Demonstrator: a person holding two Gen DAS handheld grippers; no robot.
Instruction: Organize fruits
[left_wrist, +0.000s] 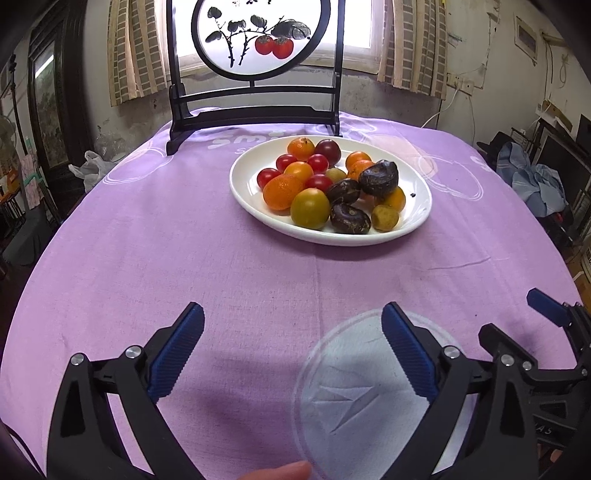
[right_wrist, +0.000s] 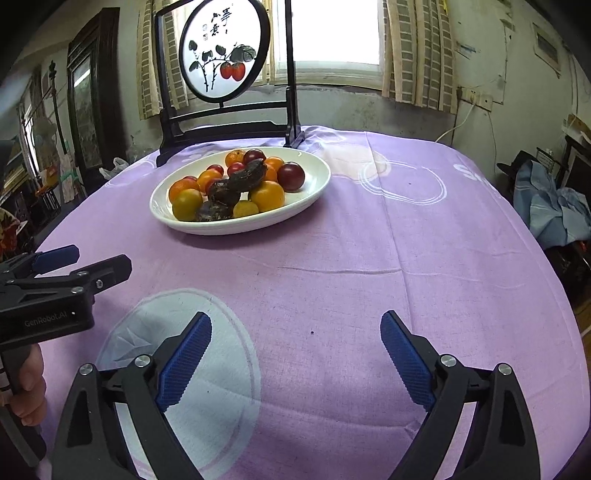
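A white oval plate (left_wrist: 332, 236) (right_wrist: 236, 227) sits toward the far side of the purple tablecloth. It is piled with red cherry tomatoes (left_wrist: 317, 162), orange fruits (left_wrist: 282, 192), a yellow-green fruit (left_wrist: 309, 208) and dark wrinkled fruits (left_wrist: 378, 179). Near the front lies a clear round dish (left_wrist: 351, 398) (right_wrist: 229, 369) over white paper. My left gripper (left_wrist: 291, 310) is open, its right finger above the dish's edge, nothing gripped. My right gripper (right_wrist: 295, 319) is open too, with its left finger over the dish. Each gripper shows in the other's view (left_wrist: 513, 314) (right_wrist: 101, 256).
A dark wooden stand with a round persimmon painting (left_wrist: 255, 44) rises at the table's back edge behind the plate. A hand (right_wrist: 29, 387) holds the left gripper's handle. Blue cloth (left_wrist: 535, 181) and clutter lie beyond the table's right edge.
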